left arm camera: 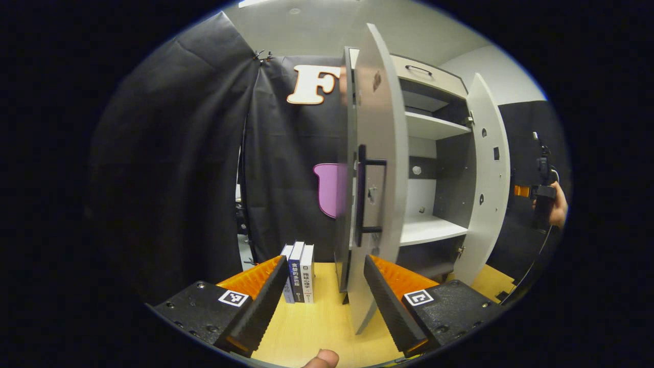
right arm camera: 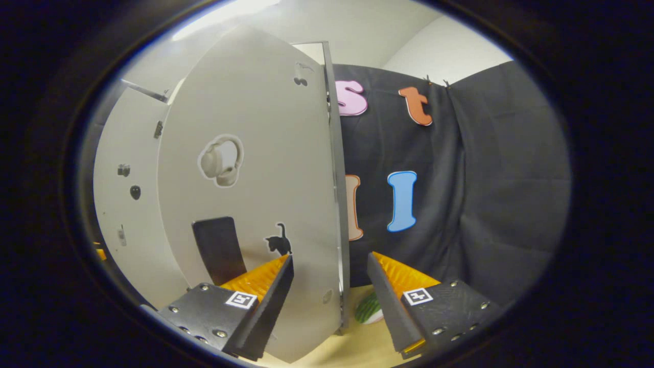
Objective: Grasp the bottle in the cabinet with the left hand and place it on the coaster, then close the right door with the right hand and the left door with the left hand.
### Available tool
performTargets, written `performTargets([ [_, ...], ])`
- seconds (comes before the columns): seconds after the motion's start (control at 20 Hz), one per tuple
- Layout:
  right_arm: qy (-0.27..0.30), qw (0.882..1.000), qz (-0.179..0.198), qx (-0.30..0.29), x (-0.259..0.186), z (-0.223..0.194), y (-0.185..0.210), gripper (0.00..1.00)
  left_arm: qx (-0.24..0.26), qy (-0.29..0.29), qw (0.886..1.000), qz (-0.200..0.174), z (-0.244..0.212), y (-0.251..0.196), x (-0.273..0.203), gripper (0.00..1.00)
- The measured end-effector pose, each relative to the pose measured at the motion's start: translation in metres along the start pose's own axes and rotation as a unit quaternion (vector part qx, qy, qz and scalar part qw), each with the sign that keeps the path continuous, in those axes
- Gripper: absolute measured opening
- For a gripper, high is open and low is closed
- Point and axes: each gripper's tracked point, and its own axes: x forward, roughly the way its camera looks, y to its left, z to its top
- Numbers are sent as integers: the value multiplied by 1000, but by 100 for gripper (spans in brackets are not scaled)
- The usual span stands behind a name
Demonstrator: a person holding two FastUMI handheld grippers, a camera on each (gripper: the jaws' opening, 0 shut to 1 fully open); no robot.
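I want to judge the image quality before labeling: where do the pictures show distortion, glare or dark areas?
Left gripper view: the fisheye bends the left door into a curve; the cabinet interior is evenly lit, with a dim bottom compartment. Right gripper view: the right door bulges the same way, a ceiling light glares at the top, and the cloth wall stays dark.

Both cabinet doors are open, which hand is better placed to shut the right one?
Right. The right gripper has its open jaws framing the right door at its free edge, up close, while the left gripper faces the left door.
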Motion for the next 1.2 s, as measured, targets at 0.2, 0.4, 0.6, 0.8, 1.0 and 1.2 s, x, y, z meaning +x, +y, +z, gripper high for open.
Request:
performTargets([
  [0.2, -7, 999, 41, 19, 4, -2, 44, 89, -8, -1, 1000, 18, 3, 28, 20, 95],
  [0.4, -3, 999, 33, -7, -6, -1, 50, 92, -5, -3, 1000, 26, 3, 48, 41, 95],
  [0.6, 6, 999, 35, -8, -55, -5, 50, 92, -6, -12, 999, 34, 16, 53, 51, 95],
  [0.8, 11, 999, 41, -1, -149, -3, 40, 92, 9, -20, 999, 45, 38, 48, 61, 95],
  [1.0, 5, 999, 33, 19, -256, -4, 42, 91, 1, -6, 997, 79, 36, 44, 68, 95],
  [1.2, -19, 999, 24, 27, -347, -7, 49, 91, 16, -6, 999, 46, 47, 8, 67, 91],
])
